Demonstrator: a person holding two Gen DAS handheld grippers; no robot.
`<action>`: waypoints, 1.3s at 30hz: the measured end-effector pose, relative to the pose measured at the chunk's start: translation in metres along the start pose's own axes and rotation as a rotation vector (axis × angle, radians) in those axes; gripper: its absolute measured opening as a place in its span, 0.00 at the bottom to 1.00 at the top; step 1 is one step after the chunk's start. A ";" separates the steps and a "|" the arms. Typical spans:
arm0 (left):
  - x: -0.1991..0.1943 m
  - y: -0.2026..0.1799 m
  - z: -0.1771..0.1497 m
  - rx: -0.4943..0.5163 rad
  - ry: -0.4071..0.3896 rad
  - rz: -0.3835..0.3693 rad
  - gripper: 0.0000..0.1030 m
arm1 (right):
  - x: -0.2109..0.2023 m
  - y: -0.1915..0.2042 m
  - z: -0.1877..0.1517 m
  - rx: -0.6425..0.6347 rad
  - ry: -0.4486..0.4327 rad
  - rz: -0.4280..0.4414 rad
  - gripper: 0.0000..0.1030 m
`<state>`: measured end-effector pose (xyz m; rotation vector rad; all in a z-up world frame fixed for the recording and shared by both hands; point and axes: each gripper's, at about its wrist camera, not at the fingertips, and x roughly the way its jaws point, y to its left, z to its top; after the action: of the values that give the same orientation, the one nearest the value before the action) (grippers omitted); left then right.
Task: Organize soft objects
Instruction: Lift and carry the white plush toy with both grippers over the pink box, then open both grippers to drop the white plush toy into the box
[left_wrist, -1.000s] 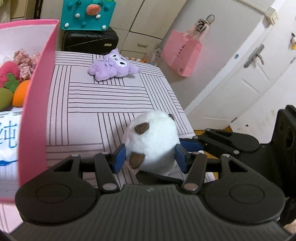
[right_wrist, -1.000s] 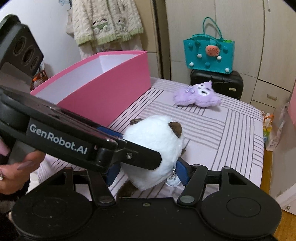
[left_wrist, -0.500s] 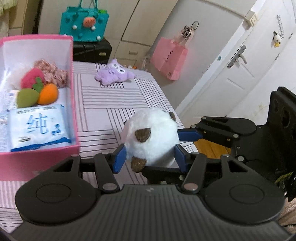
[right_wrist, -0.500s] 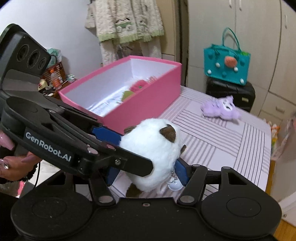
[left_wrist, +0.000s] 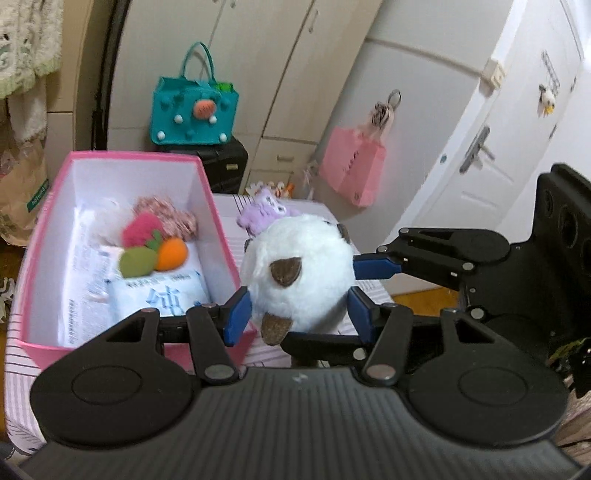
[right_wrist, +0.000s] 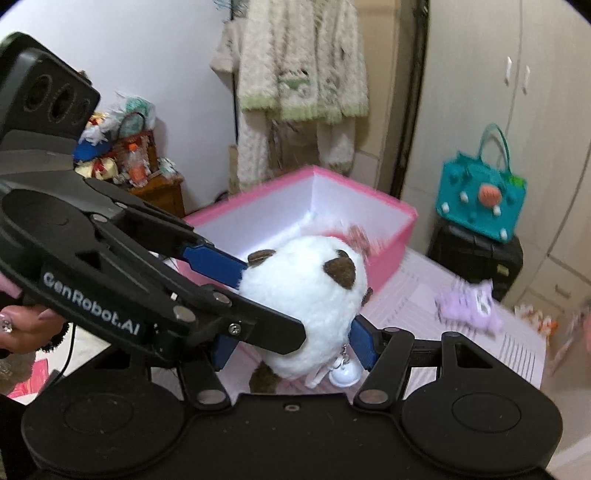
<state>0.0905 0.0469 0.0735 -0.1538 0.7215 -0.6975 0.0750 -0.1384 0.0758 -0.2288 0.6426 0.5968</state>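
Gripping one item jointly: the white plush toy (left_wrist: 295, 269), round, with brown ear patches, was clamped from two directions at once, the blue pads of the left gripper (left_wrist: 297, 314) pressed into its flanks and those of the right gripper (right_wrist: 291, 345) likewise, fur bulging past both.

Change noted: a second before, the toy sat low over the striped tablecloth (right_wrist: 480, 343), with only the outer wall of the pink box (left_wrist: 218, 206) in sight. By this moment both grippers had carried it up and toward the box, so that its interior lay open to view just beside the toy. Judged: the transfer was most of the way done, with the final move over the rim and the release outstanding.

Contents of the box: a red, green and orange felt fruit set (left_wrist: 147, 247), a floral fabric piece (left_wrist: 166, 218), and tissue packs (left_wrist: 162, 295).

Outstanding stock: a purple plush (right_wrist: 469, 304) lay on the tablecloth beyond the box, well apart from it.

Lettering: "GenRobot.AI" in white on the left gripper's body; a large blue Chinese character on a tissue pack, blurred. A small white bell (right_wrist: 343, 374) hung below the toy.
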 end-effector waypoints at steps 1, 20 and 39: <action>-0.006 0.003 0.003 -0.003 -0.013 0.009 0.53 | -0.001 0.003 0.005 -0.006 -0.012 0.003 0.67; 0.003 0.107 0.053 -0.086 -0.051 0.214 0.53 | 0.104 -0.004 0.080 0.015 -0.101 0.240 0.67; 0.067 0.163 0.076 -0.027 0.166 0.342 0.48 | 0.226 -0.023 0.095 -0.051 0.153 0.276 0.66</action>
<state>0.2628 0.1210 0.0343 0.0051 0.8912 -0.3763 0.2806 -0.0193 0.0100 -0.2368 0.8147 0.8672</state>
